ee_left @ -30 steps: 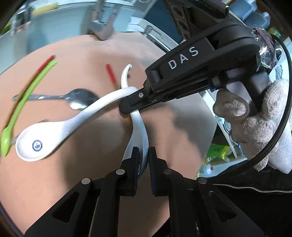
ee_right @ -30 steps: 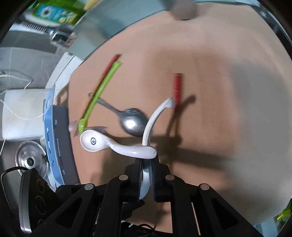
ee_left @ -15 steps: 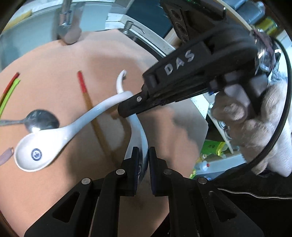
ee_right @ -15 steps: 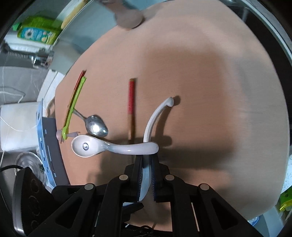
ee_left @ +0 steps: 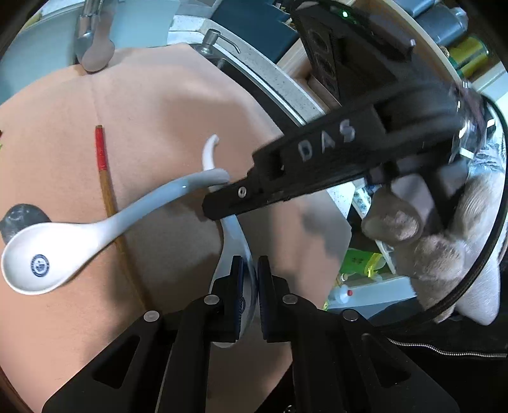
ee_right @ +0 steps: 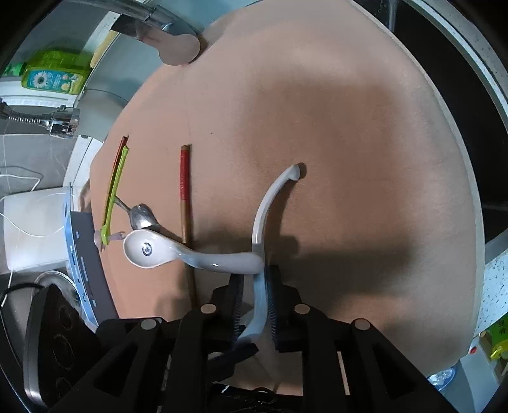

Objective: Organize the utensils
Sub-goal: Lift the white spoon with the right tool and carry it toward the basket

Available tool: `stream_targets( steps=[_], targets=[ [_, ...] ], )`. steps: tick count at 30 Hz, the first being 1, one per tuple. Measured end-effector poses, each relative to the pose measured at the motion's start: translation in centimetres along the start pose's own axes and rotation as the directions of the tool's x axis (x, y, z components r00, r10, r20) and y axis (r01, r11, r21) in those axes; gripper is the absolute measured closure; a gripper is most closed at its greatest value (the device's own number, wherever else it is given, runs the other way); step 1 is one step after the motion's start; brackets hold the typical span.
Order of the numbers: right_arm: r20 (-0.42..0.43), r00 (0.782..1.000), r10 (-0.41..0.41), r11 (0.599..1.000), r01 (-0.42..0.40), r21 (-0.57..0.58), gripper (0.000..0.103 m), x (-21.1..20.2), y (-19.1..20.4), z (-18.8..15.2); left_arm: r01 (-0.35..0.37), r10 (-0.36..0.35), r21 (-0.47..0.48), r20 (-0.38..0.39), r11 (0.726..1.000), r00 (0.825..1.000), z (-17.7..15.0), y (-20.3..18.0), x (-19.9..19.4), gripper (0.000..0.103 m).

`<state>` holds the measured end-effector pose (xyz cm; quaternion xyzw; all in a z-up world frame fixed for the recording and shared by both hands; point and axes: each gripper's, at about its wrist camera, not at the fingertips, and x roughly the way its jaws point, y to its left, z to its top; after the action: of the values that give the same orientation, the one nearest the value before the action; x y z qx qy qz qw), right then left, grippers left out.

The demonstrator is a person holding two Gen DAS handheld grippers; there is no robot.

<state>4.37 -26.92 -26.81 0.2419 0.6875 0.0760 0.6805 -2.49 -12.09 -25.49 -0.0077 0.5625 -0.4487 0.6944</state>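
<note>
Two white ceramic soup spoons are held above the tan mat (ee_left: 158, 104). My left gripper (ee_left: 249, 286) is shut on the bowl of one spoon (ee_left: 235, 235), whose handle points away. My right gripper (ee_left: 219, 203) comes in from the right and is shut on the handle end of the second spoon (ee_left: 63, 251), whose bowl with a blue emblem hangs to the left. In the right wrist view my right gripper (ee_right: 255, 305) appears to clamp a white spoon (ee_right: 263, 209), and the emblem spoon (ee_right: 177, 251) crosses in front of it.
A red-tipped chopstick (ee_right: 184, 190) lies on the mat (ee_right: 349, 127). A metal spoon (ee_right: 141, 216), a green utensil (ee_right: 114, 190) and a red stick lie at the left. A faucet (ee_right: 149, 19), dish soap bottle (ee_right: 54, 74) and sink edge ring the mat.
Both grippers, each still holding its spoon, have shifted right across the mat. The metal spoon and green utensil have slid toward the left edge of both views.
</note>
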Motion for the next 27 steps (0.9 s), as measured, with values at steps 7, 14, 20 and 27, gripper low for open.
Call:
stream_targets(
  steps=[7, 14, 20, 27],
  targets=[
    [0.019, 1.000, 0.014, 0.999, -0.013, -0.029, 0.094, 0.3, -0.6, -0.8, -0.014, 0.015, 0.017, -0.033, 1.000, 0.999, 0.2, 0.2, -1.0, 0.092],
    [0.001, 0.997, 0.076, 0.995, -0.076, 0.058, 0.095, -0.6, -2.0, -0.8, -0.110, 0.121, 0.143, -0.065, 0.983, 0.991, -0.5, -1.7, 0.2, 0.092],
    [-0.013, 0.991, 0.131, 0.974, -0.127, 0.190, 0.095, -0.7, -4.6, -1.6, -0.126, 0.144, 0.216, -0.065, 0.968, 0.988, -0.4, -2.0, 0.6, 0.090],
    [0.042, 0.989, 0.142, 0.979, -0.146, 0.145, 0.095, -2.8, -3.0, -1.1, -0.144, 0.147, 0.203, 0.000, 0.969, 0.989, 0.5, -1.6, -1.9, 0.091]
  ],
)
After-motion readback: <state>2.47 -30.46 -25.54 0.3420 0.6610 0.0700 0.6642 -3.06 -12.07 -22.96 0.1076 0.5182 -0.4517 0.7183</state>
